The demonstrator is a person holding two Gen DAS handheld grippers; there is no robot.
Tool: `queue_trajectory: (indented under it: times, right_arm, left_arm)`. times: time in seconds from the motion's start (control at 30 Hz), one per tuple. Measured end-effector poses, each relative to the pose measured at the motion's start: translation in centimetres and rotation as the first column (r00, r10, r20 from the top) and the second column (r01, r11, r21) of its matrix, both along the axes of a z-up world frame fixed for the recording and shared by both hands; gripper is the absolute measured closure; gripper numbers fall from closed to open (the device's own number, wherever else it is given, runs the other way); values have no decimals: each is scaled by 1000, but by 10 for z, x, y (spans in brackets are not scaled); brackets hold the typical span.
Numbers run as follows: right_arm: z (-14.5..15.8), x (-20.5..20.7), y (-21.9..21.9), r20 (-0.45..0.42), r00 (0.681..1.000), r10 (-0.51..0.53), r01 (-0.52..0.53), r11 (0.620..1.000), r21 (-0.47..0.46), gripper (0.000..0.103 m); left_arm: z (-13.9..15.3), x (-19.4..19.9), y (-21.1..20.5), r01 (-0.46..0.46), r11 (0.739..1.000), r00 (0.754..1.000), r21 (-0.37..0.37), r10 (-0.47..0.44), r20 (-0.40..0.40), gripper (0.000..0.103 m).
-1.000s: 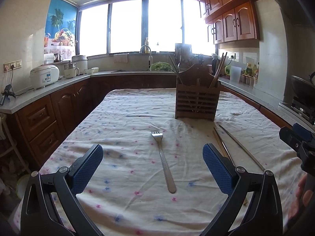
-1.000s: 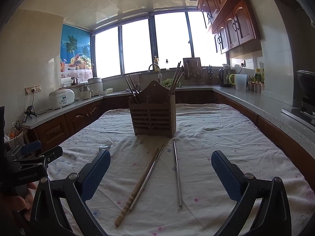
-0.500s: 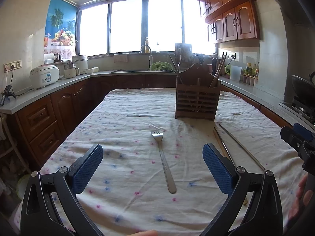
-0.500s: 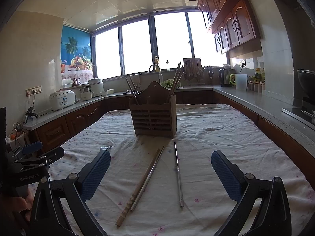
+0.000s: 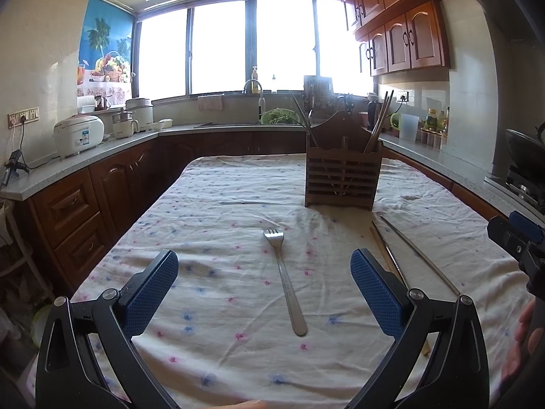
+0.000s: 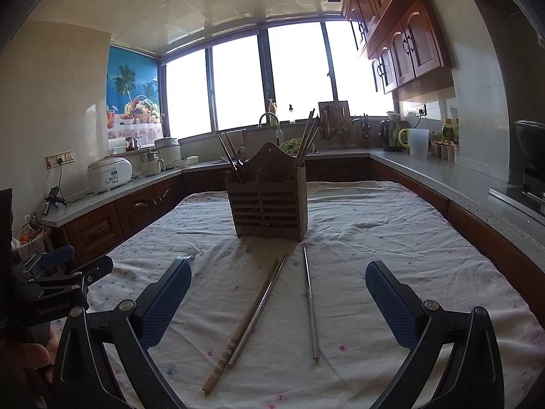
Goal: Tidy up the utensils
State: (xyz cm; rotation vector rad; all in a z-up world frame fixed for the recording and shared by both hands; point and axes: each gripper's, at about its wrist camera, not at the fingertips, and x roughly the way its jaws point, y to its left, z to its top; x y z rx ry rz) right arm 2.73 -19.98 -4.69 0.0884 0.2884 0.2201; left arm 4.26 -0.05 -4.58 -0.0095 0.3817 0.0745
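One marking can be read — "GenRobot.AI", printed in pale letters on the black body of the left gripper (image 6: 64,286), seen in the right wrist view.

left wrist: low over table (image 5: 211,184) near edge, faces window | right wrist: same, further right | shared: holder (image 5: 342,179) (image 6: 268,201), far edge, counters, each other's gripper

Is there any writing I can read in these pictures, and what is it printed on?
"GenRobot.AI": as best it reads, in small pale letters on the black body of the left gripper, seen from the right wrist view.
Label on the white rice cooker: too small to read.
Labels on the bottles by the wall: blurred.
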Motion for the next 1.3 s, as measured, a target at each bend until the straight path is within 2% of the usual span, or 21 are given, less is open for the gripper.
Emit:
queue_trajectory:
  times: [1.3]
  right_arm:
    - [3, -2, -2, 11, 1000, 6, -6, 1000, 13, 0]
  left_arm:
    - [2, -2, -3, 13, 1000, 1000, 14, -14, 12, 0]
